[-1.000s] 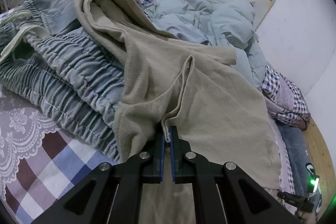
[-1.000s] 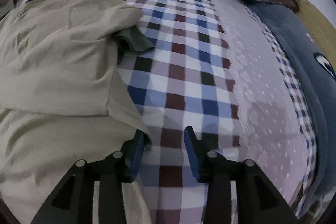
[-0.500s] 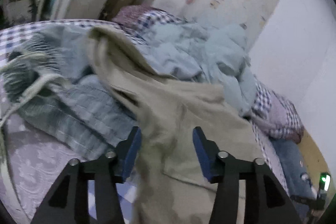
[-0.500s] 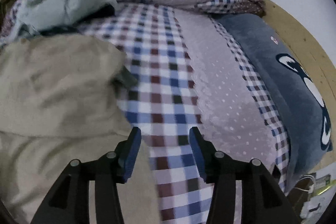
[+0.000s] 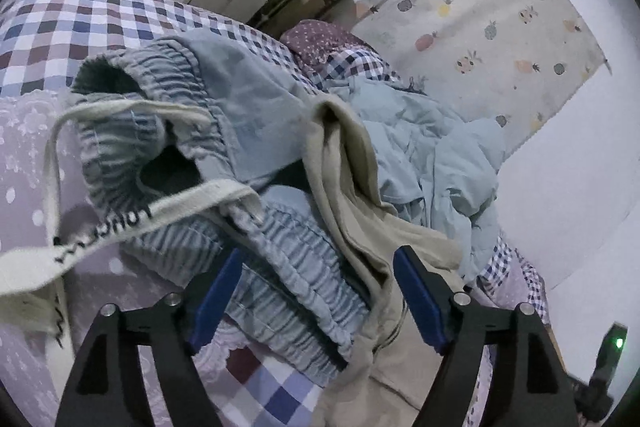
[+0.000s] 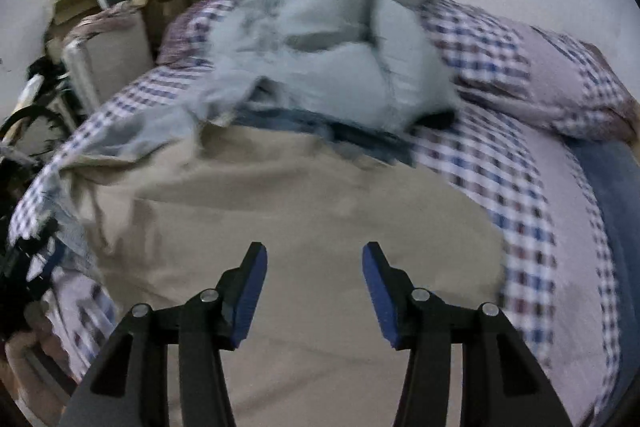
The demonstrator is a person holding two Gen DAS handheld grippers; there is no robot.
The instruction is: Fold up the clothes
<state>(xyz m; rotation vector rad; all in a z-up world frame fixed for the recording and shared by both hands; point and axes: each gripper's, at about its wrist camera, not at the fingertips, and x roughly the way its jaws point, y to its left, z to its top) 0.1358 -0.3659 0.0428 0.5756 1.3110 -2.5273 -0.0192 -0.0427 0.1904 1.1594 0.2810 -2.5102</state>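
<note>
Left wrist view: the left gripper [image 5: 318, 261] has its jaws spread wide with nothing clamped between them. In the gap lie the gathered blue striped trousers [image 5: 280, 251] and, toward the gripper's right finger, a ridge of the beige garment [image 5: 352, 187], which drapes over the trousers and runs down under that finger. Neither blue pad visibly presses the cloth. The gripper looks tilted down at the pile from close above, probably so it can straddle a beige edge and close on it. To its left a cream drawstring [image 5: 120, 227] printed with black letters trails off the trouser waistband across the lilac dotted cover. Ahead and to the right, a crumpled pale blue duvet [image 5: 432, 155] is heaped on the checked bedsheet [image 5: 52, 23].

Right wrist view: the right gripper [image 6: 314, 285] is also wide open and holding nothing. It hovers above the broad, fairly flat middle of the beige garment, which fills the space under and ahead of the fingers. That flat spread suits folding: the cloth is laid out on the bed where a side can be lifted and turned over. The gripper points almost level across the bed toward the blurred duvet beyond the garment's far edge. A checked pillow [image 6: 536, 67] lies further off to its right.
</note>
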